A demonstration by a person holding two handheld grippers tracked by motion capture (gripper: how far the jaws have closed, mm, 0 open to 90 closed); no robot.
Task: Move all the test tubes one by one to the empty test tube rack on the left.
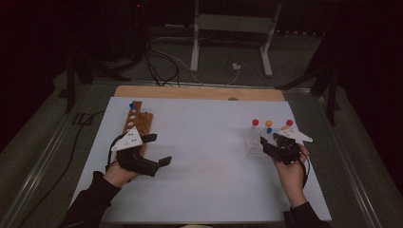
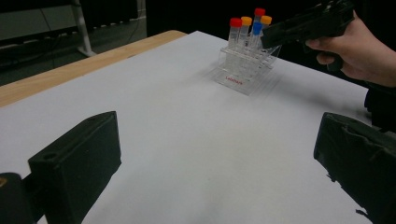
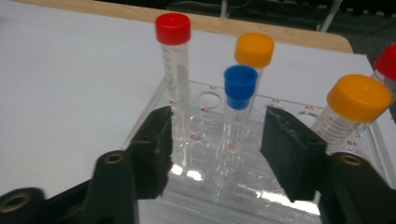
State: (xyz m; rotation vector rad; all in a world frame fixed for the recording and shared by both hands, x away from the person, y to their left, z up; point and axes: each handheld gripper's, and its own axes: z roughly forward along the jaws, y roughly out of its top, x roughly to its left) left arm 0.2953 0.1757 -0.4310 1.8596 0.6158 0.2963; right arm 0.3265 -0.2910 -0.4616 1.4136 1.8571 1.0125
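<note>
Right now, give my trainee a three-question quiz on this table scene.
1. True or false: the right tongs are clamped on the blue-capped tube.
2. Which rack sits beside the left tongs? A) the clear plastic rack B) the wooden rack C) a wire rack
3. Fill in: the tube standing between the right tongs' open jaws has a ____ cap.

Key
1. False: the jaws stand open on either side of that tube, apart from it.
2. B: the wooden rack lies by the left hand; the clear rack is by the right hand.
3. Blue.
</note>
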